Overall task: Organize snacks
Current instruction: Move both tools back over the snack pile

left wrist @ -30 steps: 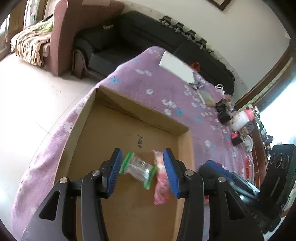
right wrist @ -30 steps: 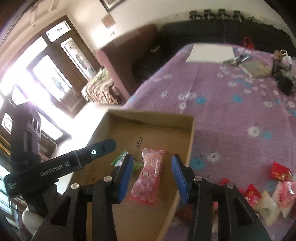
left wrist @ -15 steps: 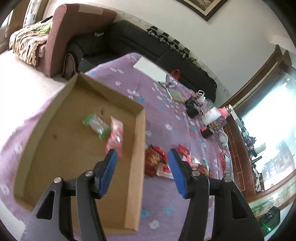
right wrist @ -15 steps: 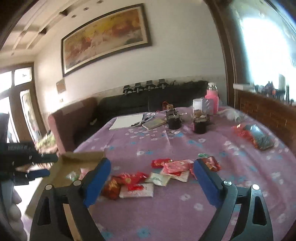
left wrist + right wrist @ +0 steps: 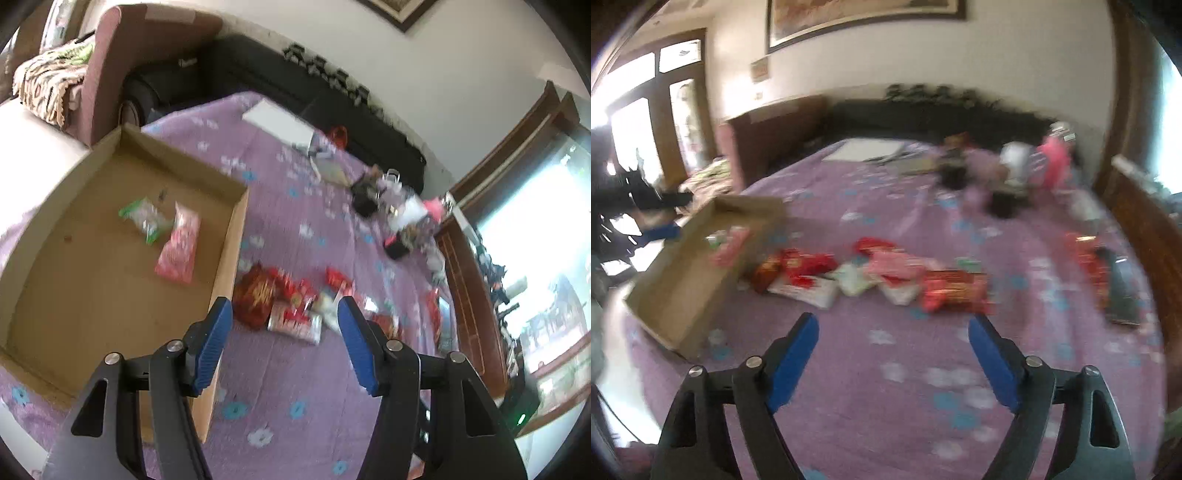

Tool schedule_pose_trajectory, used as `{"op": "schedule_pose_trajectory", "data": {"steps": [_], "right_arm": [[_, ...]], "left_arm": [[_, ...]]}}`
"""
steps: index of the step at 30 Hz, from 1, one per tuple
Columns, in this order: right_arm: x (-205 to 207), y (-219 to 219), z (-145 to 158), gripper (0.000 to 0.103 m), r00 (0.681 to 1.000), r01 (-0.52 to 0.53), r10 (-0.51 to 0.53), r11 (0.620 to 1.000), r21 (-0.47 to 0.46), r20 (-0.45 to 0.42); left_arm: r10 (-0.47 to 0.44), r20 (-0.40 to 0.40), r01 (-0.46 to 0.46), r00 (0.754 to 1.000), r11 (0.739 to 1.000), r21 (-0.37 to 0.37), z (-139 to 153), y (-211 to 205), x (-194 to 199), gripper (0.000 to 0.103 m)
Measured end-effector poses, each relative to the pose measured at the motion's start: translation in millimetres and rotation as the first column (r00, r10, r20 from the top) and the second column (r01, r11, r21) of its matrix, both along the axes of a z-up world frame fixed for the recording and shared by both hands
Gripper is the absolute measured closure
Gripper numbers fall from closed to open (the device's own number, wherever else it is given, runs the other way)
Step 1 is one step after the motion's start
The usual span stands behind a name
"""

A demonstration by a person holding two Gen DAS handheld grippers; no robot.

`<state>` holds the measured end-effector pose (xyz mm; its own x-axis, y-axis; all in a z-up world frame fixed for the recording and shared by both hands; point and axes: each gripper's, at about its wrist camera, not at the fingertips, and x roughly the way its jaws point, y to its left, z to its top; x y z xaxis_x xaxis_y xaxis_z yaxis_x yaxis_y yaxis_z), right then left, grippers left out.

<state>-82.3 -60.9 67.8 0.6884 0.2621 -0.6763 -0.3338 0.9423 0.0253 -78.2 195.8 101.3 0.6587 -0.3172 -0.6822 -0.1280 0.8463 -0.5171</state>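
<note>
The bench [image 5: 303, 369] under its purple cloth has bare room near both tools. The cardboard box [image 5: 229, 258] sits at its left edge, holding a pink packet [image 5: 179, 249] and a green packet [image 5: 146, 219]. Snacks [image 5: 871, 273] lie just right of the box wall. The left tool [image 5: 284, 325] and right tool [image 5: 892, 345] are both released, holding nothing.

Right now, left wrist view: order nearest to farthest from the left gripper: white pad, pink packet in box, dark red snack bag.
Measured from the left gripper:
1. Dark red snack bag: just ahead on the cloth, outside the cardboard box.
2. Pink packet: inside the box, ahead-left.
3. White pad: far end of the table.
</note>
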Motion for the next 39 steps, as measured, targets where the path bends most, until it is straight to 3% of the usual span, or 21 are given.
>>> {"op": "schedule_pose_trajectory", "data": {"steps": [4, 8, 10, 12, 17, 20, 27, 31, 33, 36, 39], "right_arm": [[36, 43, -8, 0.02, 0.995, -0.09, 0.089, 0.996, -0.016, -0.04], [95, 84, -20, 0.022, 0.986, -0.106, 0.106, 0.994, 0.005, -0.127], [123, 105, -30, 0.038, 0.976, -0.098, 0.096, 0.995, 0.0, -0.195], [143, 119, -41, 0.038, 0.963, -0.101, 0.096, 0.995, -0.008, -0.251], [159, 139, -61, 0.039, 0.941, -0.119, 0.106, 0.993, -0.023, -0.32], [151, 147, -73, 0.055, 0.923, -0.163, 0.12, 0.983, -0.088, -0.365], [84, 108, -73, 0.058, 0.902, -0.234, 0.154, 0.959, -0.159, -0.403], [53, 61, -64, 0.056, 0.924, -0.176, 0.099, 0.967, -0.183, -0.368], [44, 26, -51, 0.056, 0.945, -0.082, 0.029, 0.985, -0.151, -0.327], [37, -15, -39, 0.055, 0.949, 0.011, -0.022, 0.999, -0.037, -0.313], [37, -34, -42, 0.052, 0.948, 0.045, -0.04, 0.999, 0.008, -0.316]], "left_arm": [[-0.007, -0.01, 0.008, 1.0, 0.999, 0.038, -8, 6, -7, 0.044], [0.0, -0.025, 0.0, 1.0, 1.0, 0.018, -17, 23, -12, 0.045], [0.015, -0.02, -0.015, 1.0, 1.0, 0.016, -18, 32, -15, 0.044], [0.03, -0.014, -0.03, 0.999, 1.0, 0.009, -18, 41, -18, 0.044], [0.041, -0.002, -0.041, 0.999, 0.999, -0.002, -18, 51, -23, 0.044], [0.036, -0.003, -0.036, 0.999, 0.999, -0.013, -20, 52, -22, 0.044], [-0.002, 0.008, 0.002, 1.0, 1.0, -0.006, -17, 42, -25, 0.044], [-0.066, 0.015, 0.065, 0.998, 0.998, 0.024, -13, 21, -26, 0.044], [-0.105, 0.01, 0.105, 0.994, 0.994, 0.039, -14, 6, -24, 0.045], [-0.173, -0.009, 0.173, 0.985, 0.983, 0.062, -17, -20, -19, 0.045], [-0.25, -0.047, 0.253, 0.967, 0.962, 0.1, -27, -50, -15, 0.045]]}}
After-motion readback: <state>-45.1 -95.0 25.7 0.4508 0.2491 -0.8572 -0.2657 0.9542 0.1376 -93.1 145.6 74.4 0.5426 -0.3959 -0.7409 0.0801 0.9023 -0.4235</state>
